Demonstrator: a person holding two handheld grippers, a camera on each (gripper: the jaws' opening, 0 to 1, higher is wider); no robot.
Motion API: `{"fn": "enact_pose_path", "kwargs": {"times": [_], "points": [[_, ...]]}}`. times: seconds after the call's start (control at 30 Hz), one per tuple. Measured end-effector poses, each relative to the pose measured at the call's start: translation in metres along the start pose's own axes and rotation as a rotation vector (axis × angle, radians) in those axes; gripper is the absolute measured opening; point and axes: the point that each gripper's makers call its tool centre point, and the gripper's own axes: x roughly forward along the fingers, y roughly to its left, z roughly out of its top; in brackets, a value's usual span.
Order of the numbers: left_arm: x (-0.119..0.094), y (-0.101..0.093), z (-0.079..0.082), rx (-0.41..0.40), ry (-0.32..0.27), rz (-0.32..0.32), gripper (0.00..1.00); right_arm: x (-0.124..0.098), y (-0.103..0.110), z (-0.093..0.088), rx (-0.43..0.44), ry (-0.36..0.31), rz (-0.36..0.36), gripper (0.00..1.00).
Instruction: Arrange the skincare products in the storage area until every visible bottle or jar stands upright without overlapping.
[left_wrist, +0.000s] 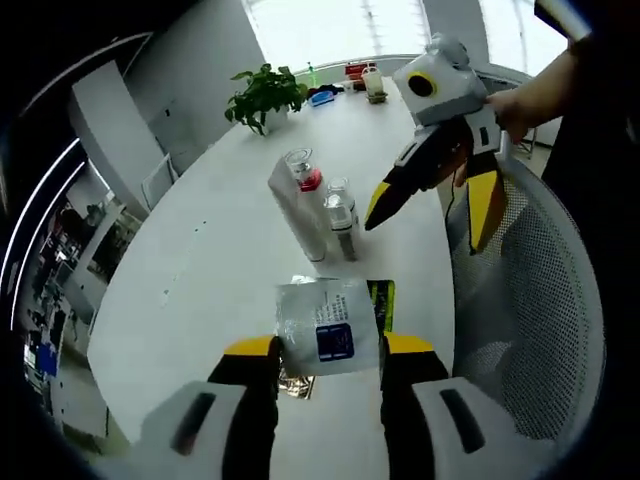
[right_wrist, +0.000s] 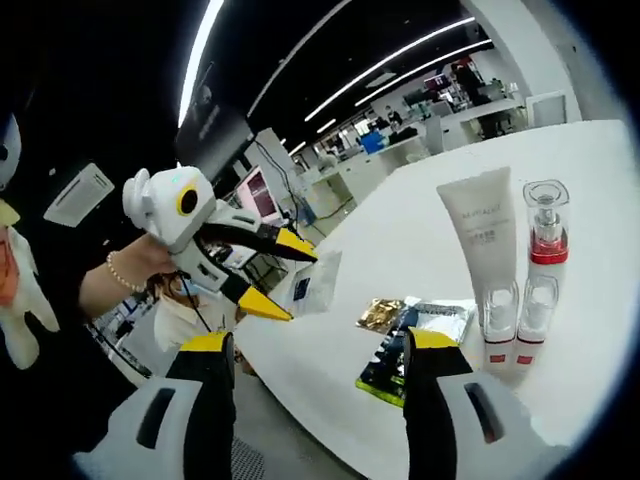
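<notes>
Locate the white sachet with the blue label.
In the left gripper view the white sachet sits low and central, pinched between the left hand-held gripper jaws, above the table edge, nearer than the white tube.

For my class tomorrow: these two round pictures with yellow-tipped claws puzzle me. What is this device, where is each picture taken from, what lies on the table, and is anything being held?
No robot here: a person holds a hand-operated gripper in each hand, each carrying a fisheye camera looking along its two fingers.

In the left gripper view, the left gripper rises from the bottom, its fingers shut on a clear sachet with a blue label. The right gripper enters from the right, fingers open and holding nothing.

The right gripper view looks back from the other side, showing the left gripper with that sachet.

On the white table stand a white tube, a clear bottle with a red band and two small clear bottles, all upright. Dark and gold flat sachets lie beside them. A potted plant stands at the far end.
</notes>
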Motion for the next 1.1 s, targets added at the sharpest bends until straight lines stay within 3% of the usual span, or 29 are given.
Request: {"fn": "enact_pose_path", "kwargs": {"times": [0.23,0.33,0.83,0.93,1.0,1.1], "points": [[-0.006,-0.012,0.002,0.024,0.008,-0.025,0.37,0.009,0.008,-0.006,0.043,0.023,0.048,0.56],[-0.008,-0.019,0.004,0.038,0.009,-0.048,0.37,0.012,0.012,-0.009,0.044,0.043,0.076,0.43],[-0.012,-0.039,0.017,0.106,-0.022,-0.117,0.37,0.025,0.016,-0.011,0.242,0.019,0.209,0.23],[-0.012,-0.042,0.019,0.115,-0.028,-0.127,0.37,0.025,0.018,-0.011,0.262,0.008,0.221,0.16],[-0.012,-0.044,0.019,0.113,-0.033,-0.135,0.37,0.023,0.020,-0.008,0.296,-0.023,0.237,0.05],[-0.011,-0.043,0.020,0.107,-0.040,-0.134,0.37,0.022,0.019,-0.006,0.330,-0.045,0.241,0.02]]}}
